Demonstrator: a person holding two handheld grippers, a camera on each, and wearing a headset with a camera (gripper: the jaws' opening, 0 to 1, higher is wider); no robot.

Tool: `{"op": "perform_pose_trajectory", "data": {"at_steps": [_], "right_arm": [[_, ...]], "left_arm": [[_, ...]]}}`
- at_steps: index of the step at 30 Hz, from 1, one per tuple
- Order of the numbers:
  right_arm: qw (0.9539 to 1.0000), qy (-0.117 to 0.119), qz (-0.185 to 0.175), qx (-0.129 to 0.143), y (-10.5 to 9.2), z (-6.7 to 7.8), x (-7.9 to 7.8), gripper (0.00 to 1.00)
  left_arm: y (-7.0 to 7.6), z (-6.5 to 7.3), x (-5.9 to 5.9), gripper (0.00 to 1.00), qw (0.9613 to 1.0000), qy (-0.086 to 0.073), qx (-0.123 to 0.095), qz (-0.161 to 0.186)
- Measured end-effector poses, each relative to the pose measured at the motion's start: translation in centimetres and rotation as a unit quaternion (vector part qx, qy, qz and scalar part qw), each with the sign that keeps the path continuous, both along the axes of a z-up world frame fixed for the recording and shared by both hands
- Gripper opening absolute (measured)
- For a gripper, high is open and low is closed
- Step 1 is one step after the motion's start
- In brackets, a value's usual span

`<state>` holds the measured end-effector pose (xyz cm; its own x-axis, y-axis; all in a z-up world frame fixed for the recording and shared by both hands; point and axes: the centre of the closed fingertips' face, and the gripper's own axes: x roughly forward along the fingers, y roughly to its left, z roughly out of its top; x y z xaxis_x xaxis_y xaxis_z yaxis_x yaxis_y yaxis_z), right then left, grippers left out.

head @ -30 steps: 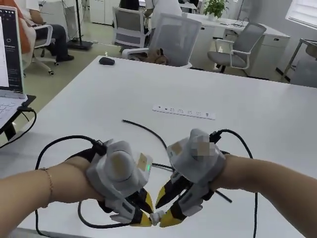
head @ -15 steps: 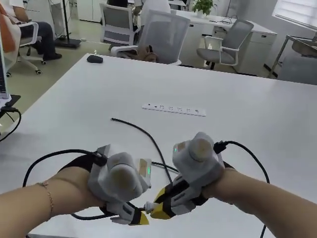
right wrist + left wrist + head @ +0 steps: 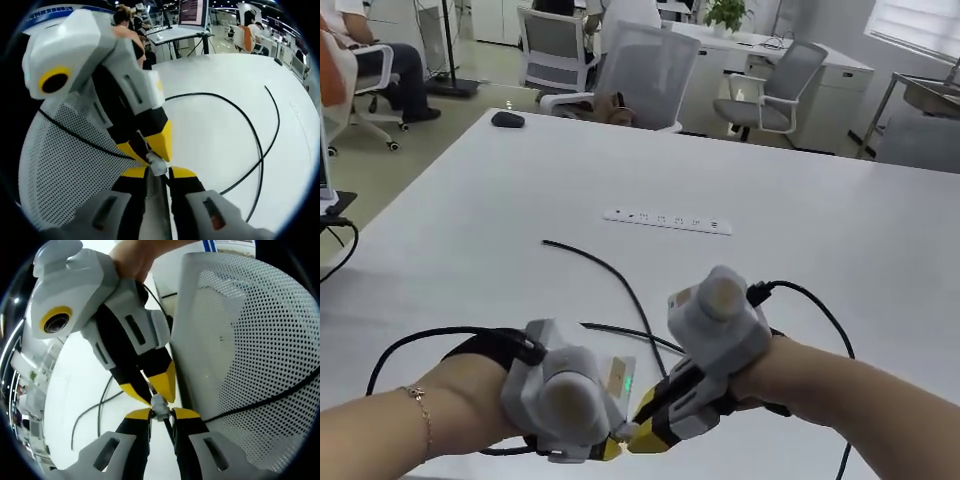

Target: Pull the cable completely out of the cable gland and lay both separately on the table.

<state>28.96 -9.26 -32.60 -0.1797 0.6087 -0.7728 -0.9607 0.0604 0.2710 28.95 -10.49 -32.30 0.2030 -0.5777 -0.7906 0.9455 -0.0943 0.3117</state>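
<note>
White gland (image 3: 159, 405) is getting pinched by left gripper (image 3: 161, 414) and right gripper (image 3: 159, 172), both nearly closed; crooked pulling's probably risking cable (image 3: 620, 280) jamming

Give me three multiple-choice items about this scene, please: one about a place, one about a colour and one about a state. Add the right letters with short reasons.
1. Where does the long white power strip lie?
A) on the white table
B) on a chair seat
C) on the floor

2. What colour are the fingertips of the left gripper and the right gripper?
A) red
B) yellow
C) green

3. In what state is the small whitish cable gland?
A) lying alone on the table
B) resting on the power strip
C) pinched between the tips of both grippers

Answers:
1 A, because the strip lies flat on the table top.
2 B, because every tip seen in the gripper views is yellow.
3 C, because both pairs of tips close on it.
</note>
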Motion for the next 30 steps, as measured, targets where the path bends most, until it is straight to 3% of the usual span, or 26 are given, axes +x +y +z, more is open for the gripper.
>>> {"op": "perform_pose_trajectory", "data": {"at_steps": [3, 5, 8, 9, 10, 13, 14, 19, 20, 21, 23, 24, 27, 28, 30], "right_arm": [[0.9999, -0.006, 0.011, -0.009, 0.4, 0.1, -0.1, 0.13], [0.9988, -0.027, 0.033, -0.022, 0.4, 0.0, -0.1, 0.13], [0.9925, -0.088, 0.081, -0.025, 0.7, -0.1, 0.0, 0.11], [0.9909, -0.103, 0.082, -0.030, 0.8, -0.2, -0.1, 0.11], [0.9912, -0.103, 0.075, -0.037, 0.8, -0.3, -0.2, 0.11], [0.9840, -0.148, 0.087, -0.048, 1.1, -0.3, 0.1, 0.10], [0.9830, -0.154, 0.088, -0.048, 1.1, -0.3, 0.2, 0.10], [0.9699, -0.217, 0.097, -0.053, 1.2, -0.1, 0.3, 0.10], [0.9642, -0.237, 0.105, -0.054, 1.2, -0.1, 0.4, 0.10], [0.9570, -0.259, 0.119, -0.055, 1.2, 0.0, 0.4, 0.10], [0.9499, -0.280, 0.125, -0.059, 1.2, -0.1, 0.4, 0.10], [0.9465, -0.291, 0.126, -0.060, 1.1, -0.1, 0.4, 0.10], [0.9482, -0.290, 0.115, -0.059, 1.0, -0.1, 0.4, 0.11], [0.9506, -0.287, 0.105, -0.056, 1.0, -0.1, 0.5, 0.11], [0.9665, -0.241, 0.078, -0.043, 1.1, -0.4, 0.2, 0.12]], "left_arm": [[0.0, 0.0, 0.2, 0.17, 1.0000, -0.005, 0.001, -0.001], [0.1, -0.2, 0.3, 0.17, 1.0000, 0.001, 0.001, 0.004], [0.4, -0.4, 0.5, 0.17, 0.9999, 0.011, 0.001, 0.010], [0.5, -0.4, 0.5, 0.17, 0.9998, 0.019, -0.001, 0.012], [0.6, -0.5, 0.4, 0.17, 0.9992, 0.031, -0.006, 0.023], [0.9, -0.6, 0.6, 0.17, 0.9960, 0.068, -0.022, 0.052], [1.0, -0.6, 0.6, 0.17, 0.9956, 0.073, -0.023, 0.055], [1.2, -0.3, 0.7, 0.16, 0.9897, 0.115, -0.041, 0.075], [1.2, -0.4, 0.7, 0.16, 0.9877, 0.126, -0.045, 0.080], [1.3, -0.4, 0.9, 0.16, 0.9876, 0.127, -0.044, 0.081], [1.1, -0.3, 0.6, 0.16, 0.9813, 0.156, -0.056, 0.098], [1.1, -0.3, 0.8, 0.16, 0.9808, 0.157, -0.060, 0.099], [1.1, -0.3, 0.6, 0.16, 0.9812, 0.157, -0.061, 0.095], [1.1, -0.2, 0.6, 0.16, 0.9834, 0.147, -0.057, 0.090], [1.0, -0.2, 0.3, 0.17, 0.9881, 0.128, -0.042, 0.073]]}}
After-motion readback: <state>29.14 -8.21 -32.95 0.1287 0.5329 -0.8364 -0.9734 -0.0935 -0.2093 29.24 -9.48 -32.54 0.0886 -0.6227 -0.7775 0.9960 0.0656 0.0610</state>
